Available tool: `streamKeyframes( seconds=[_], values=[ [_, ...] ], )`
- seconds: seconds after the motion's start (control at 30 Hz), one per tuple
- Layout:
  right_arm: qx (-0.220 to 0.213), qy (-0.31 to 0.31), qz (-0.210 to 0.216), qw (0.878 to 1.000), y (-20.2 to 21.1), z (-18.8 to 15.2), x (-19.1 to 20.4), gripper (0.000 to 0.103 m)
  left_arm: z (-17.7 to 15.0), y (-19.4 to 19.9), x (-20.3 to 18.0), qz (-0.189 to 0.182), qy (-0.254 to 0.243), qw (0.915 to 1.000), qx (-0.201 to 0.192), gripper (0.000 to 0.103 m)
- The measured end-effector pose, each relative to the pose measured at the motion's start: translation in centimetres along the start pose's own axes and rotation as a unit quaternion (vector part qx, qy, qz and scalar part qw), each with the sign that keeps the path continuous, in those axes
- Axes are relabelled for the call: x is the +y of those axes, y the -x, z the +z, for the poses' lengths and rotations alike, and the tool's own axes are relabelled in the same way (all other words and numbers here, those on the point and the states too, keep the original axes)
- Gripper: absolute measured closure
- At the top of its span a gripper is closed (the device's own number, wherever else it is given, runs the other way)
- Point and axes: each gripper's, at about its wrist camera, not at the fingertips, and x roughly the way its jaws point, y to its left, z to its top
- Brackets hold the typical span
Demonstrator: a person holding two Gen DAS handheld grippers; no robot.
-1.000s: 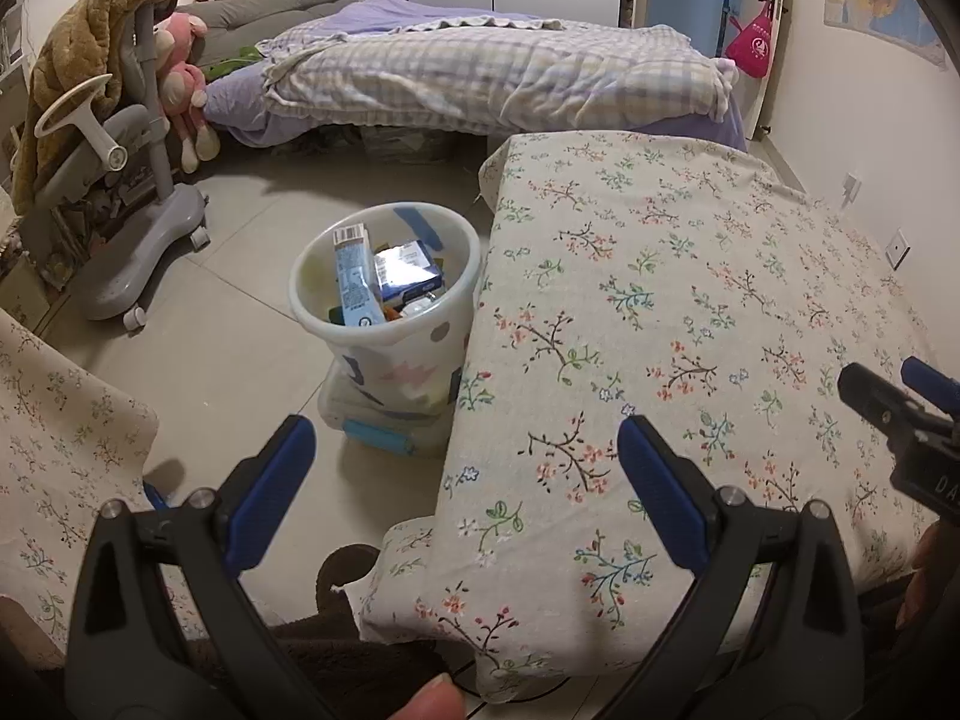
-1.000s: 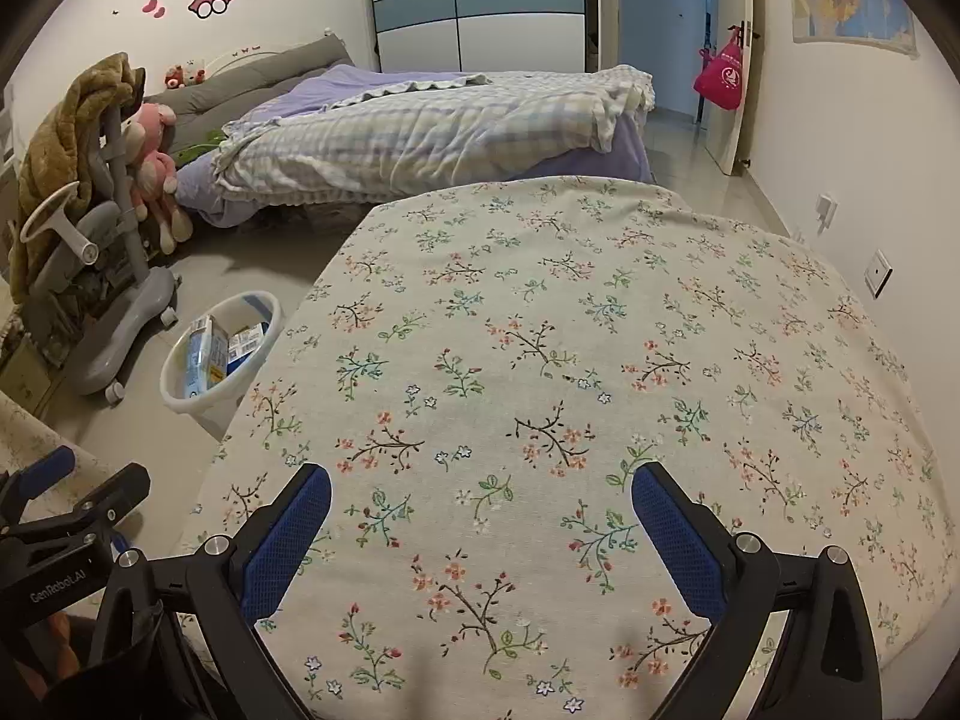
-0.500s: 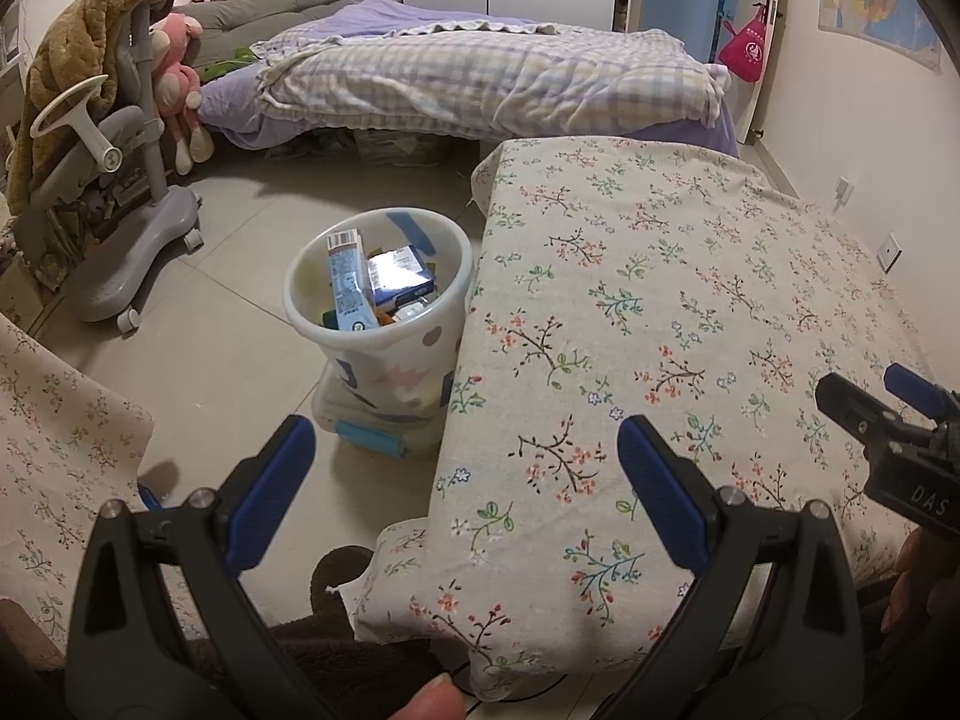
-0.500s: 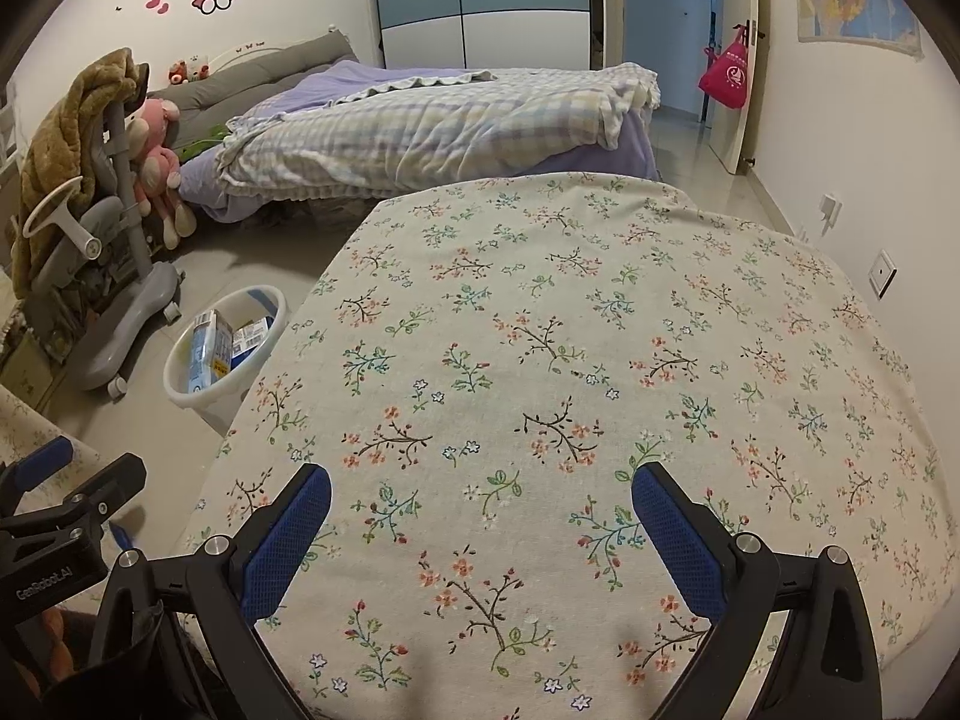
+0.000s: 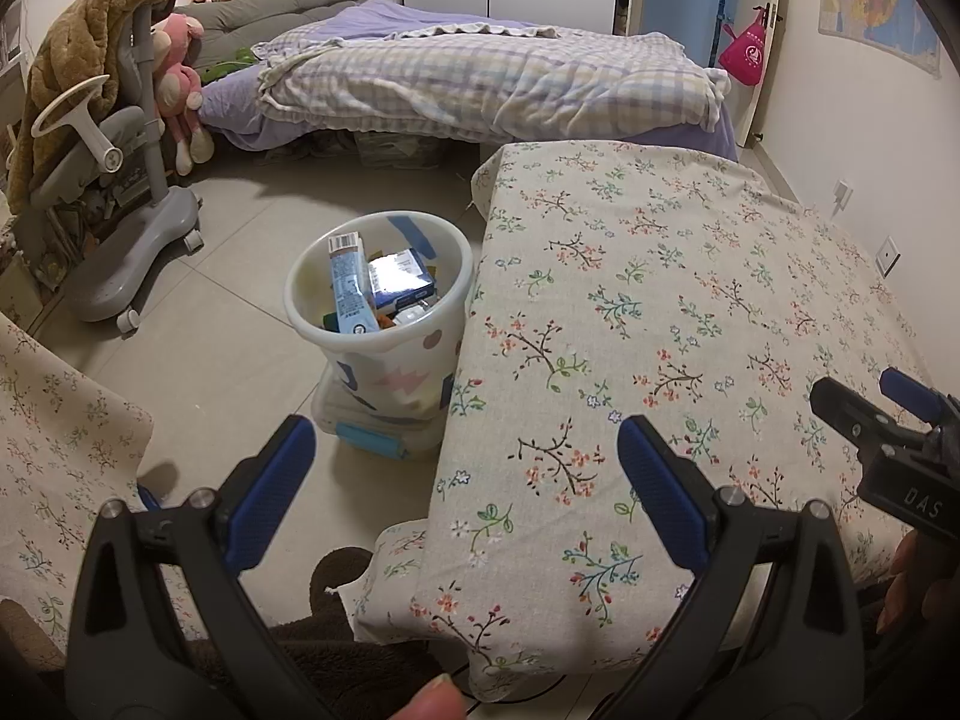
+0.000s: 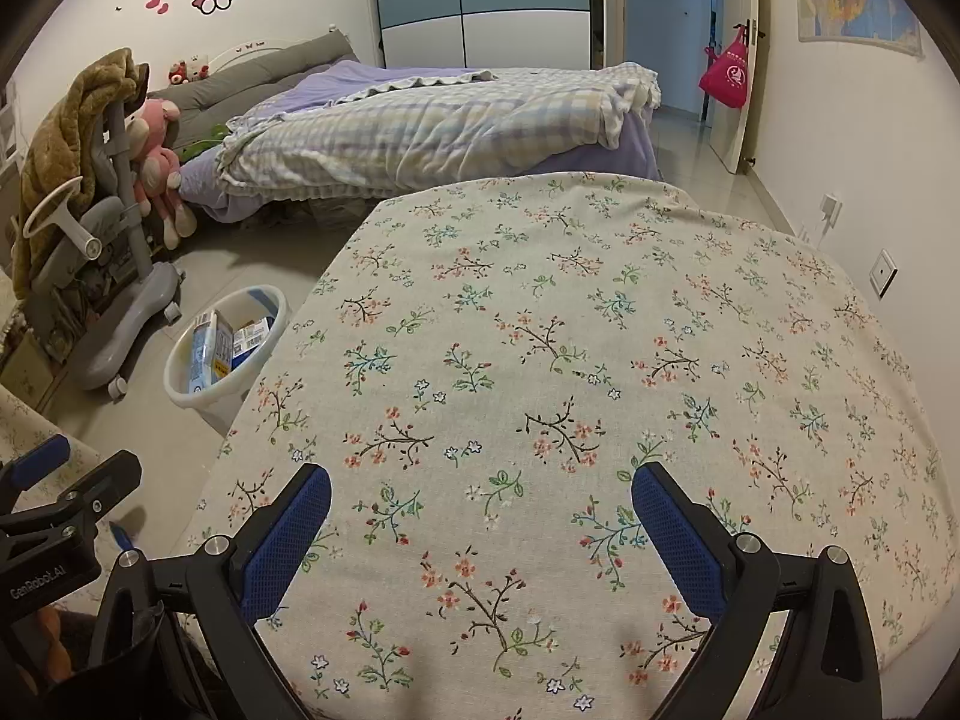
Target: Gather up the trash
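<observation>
1. Blue-padded left gripper (image 5: 465, 468) and right gripper (image 6: 480, 516): both spread wide, empty.
2. White plastic trash bin (image 5: 378, 306), full of packaging, stands beside the floral-cloth tabletop (image 5: 660, 300).
3. Risk: overfilled bin spills.

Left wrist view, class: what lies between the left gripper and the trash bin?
Bare floor tiles and a clear storage box under the trash bin, ahead of the left gripper.

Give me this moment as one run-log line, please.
left claw: open, empty | right claw: open, empty | trash bin: holds packaging | floral tabletop: no trash visible
</observation>
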Motion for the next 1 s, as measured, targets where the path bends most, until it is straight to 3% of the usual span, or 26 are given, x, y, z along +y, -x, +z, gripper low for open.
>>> streamKeyframes(
  seconds=[1.0],
  values=[
    [0.001, -0.001, 0.0, 1.0, -0.21, 0.09, 0.07, 0.001, 0.21, 0.09, 0.07, 0.001, 0.002, 1.0, -0.002, 0.003]
  ],
)
